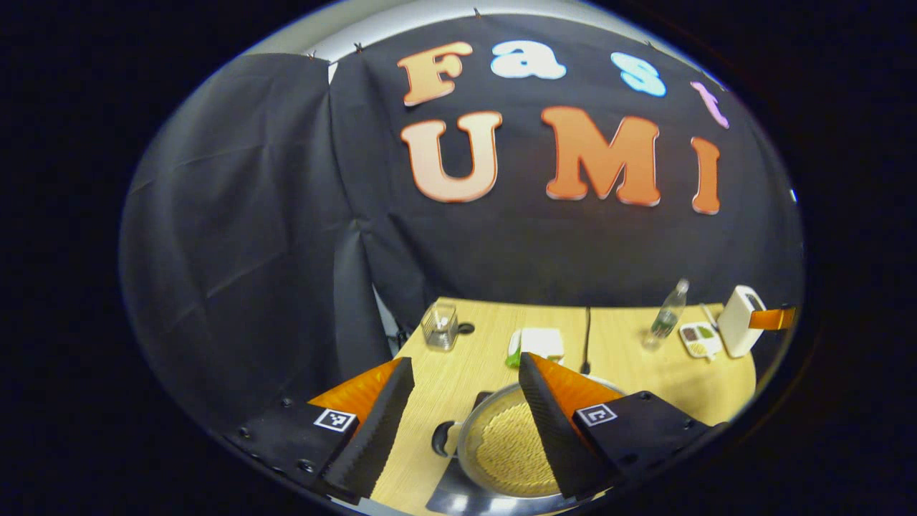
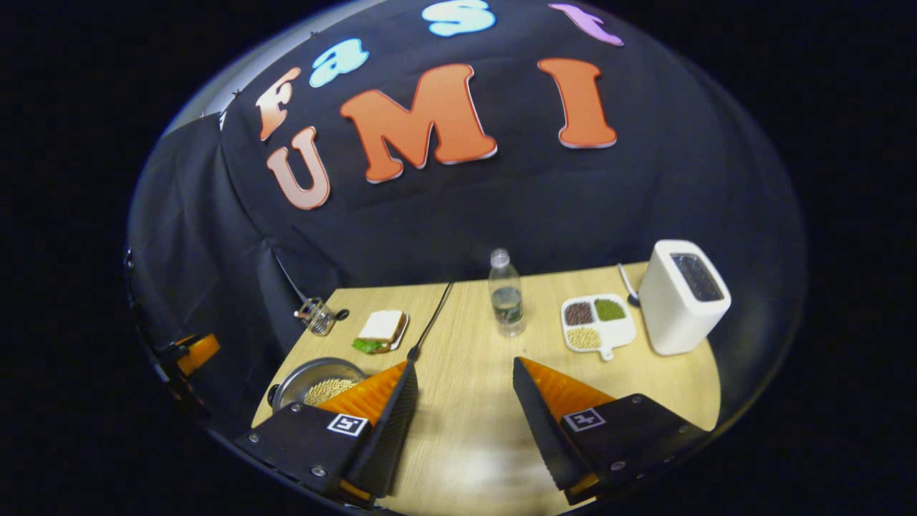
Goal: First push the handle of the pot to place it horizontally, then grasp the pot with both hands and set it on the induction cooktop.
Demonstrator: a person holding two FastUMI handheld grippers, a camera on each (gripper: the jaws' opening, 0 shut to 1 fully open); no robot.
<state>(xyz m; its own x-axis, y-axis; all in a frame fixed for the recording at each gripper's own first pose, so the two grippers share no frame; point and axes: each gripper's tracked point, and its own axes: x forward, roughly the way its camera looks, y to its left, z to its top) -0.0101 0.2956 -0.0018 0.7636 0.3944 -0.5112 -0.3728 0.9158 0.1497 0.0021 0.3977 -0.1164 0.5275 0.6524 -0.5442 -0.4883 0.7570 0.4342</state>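
Observation:
A steel pot (image 1: 501,448) full of pale beans lies low in the left gripper view, resting on a dark glossy cooktop (image 1: 450,496). Its black side handle (image 1: 443,437) points left. My left gripper (image 1: 466,360) is open above it, and its right finger hides part of the pot's right side. In the right gripper view the pot (image 2: 315,383) sits at the left, partly behind my own left finger. My right gripper (image 2: 464,363) is open over bare table with nothing between its fingers. An orange part of the left gripper (image 2: 195,352) shows at the far left edge.
On the wooden table (image 2: 466,430) stand a glass cup (image 1: 440,326), a sandwich on a plate (image 2: 381,328), a black cable (image 2: 432,319), a water bottle (image 2: 506,294), a divided dish of beans (image 2: 594,322) and a white toaster (image 2: 680,297). Black cloth walls the back and left.

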